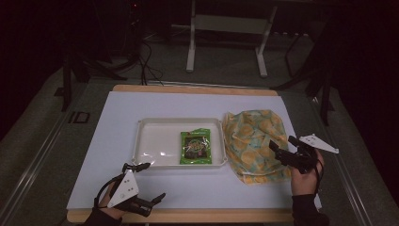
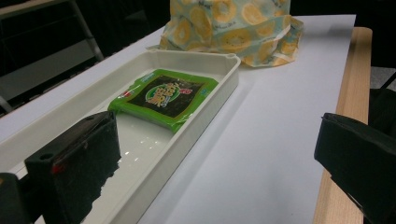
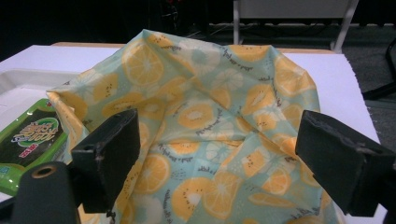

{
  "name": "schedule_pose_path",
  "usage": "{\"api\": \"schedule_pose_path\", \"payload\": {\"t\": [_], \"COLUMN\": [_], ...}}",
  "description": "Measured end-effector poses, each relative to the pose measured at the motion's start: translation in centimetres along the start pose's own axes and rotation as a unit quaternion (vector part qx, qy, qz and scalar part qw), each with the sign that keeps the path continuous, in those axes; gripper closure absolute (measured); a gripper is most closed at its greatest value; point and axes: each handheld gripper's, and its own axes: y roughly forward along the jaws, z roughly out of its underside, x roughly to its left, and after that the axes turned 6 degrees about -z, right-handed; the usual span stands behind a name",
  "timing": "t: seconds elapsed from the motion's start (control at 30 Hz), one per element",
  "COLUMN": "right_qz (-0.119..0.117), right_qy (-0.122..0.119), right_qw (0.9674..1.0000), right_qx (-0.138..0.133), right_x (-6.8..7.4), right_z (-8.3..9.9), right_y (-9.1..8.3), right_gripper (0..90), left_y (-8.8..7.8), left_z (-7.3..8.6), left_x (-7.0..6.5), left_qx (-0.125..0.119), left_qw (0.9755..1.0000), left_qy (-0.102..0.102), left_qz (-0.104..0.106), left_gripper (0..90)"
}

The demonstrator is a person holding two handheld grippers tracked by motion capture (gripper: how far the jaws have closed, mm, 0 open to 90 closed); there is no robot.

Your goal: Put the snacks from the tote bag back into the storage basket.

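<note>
Left tongs (image 1: 149, 182) wide open, empty, parked low at desk (image 1: 117, 122) front. Right tongs (image 1: 282, 147) wide open, empty, poised over bag (image 1: 254, 141), likely to grab. Packet (image 1: 195, 147) flat in tray (image 1: 150, 136), right end.

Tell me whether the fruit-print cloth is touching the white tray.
Touching. In the left gripper view the cloth rests against the tray at its far corner; the high view shows its edge over the tray's rim.

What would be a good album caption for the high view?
Two hand-held grippers, left and right, flank a white tray holding a green packet beside fruit-print cloth.
</note>
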Motion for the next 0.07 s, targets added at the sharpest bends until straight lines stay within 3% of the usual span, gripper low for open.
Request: {"api": "schedule_pose_path", "payload": {"t": [0.07], "right_qz": [0.002], "right_qy": [-0.003], "right_qw": [1.0000], "right_qx": [-0.001], "right_x": [0.01], "right_z": [-0.01], "right_y": [-0.03], "right_gripper": [13.9], "left_y": [0.01], "left_z": [0.00], "left_x": [0.00], "left_qx": [0.000], "left_qw": [1.0000], "left_qy": [-0.001], "left_qz": [0.000], "left_gripper": [0.8]}}
